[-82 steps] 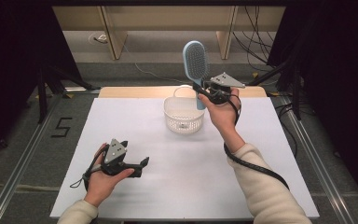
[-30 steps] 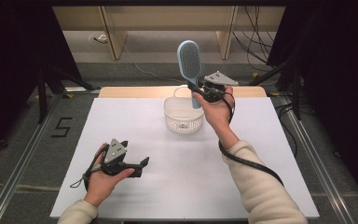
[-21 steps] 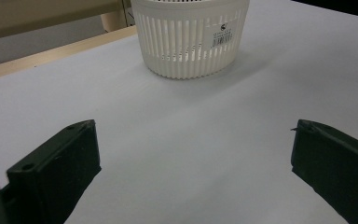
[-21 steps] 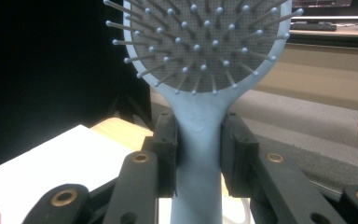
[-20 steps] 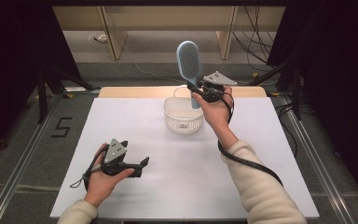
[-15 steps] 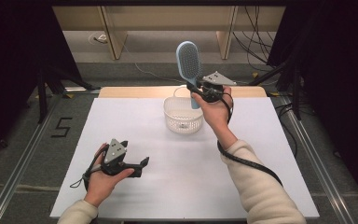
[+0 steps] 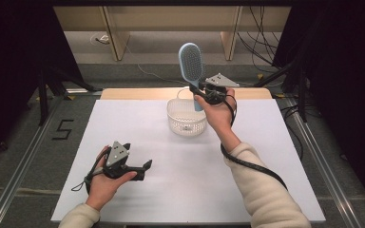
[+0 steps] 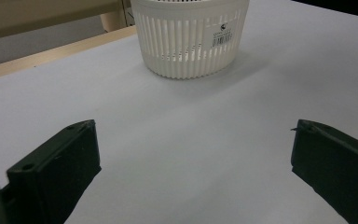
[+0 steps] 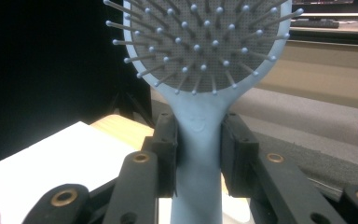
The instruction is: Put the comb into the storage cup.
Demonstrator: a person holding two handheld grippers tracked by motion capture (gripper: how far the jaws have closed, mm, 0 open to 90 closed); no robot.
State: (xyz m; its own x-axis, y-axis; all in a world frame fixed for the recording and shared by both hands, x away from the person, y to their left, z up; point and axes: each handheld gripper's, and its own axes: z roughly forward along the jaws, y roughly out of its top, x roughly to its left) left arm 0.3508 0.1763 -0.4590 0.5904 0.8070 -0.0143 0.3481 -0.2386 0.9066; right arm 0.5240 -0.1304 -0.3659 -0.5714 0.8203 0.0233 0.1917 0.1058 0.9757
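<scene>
White sheeting covers the table [image 7: 138, 118], with dark surrounds and a wooden edge at its far side. Near that far edge stands a white slatted basket [image 7: 186, 117], the landmark for all positions here. Directly above the basket's right rim, the light-blue hairbrush [image 7: 191, 64] is held upright, bristles toward the camera; the right gripper [image 7: 204, 91] is clamped on its handle just below the head, both jaws pressed flat against the neck in the right gripper view [image 9: 199, 154]. Well apart from the basket, toward the near left of the sheet, the left gripper [image 7: 145, 167] rests in the person's hand with its jaws spread wide and holding nothing, aimed at the basket [image 8: 191, 37]. Compared with 2.7 s earlier, the brush has shifted slightly leftward over the basket; the left gripper is unchanged.
</scene>
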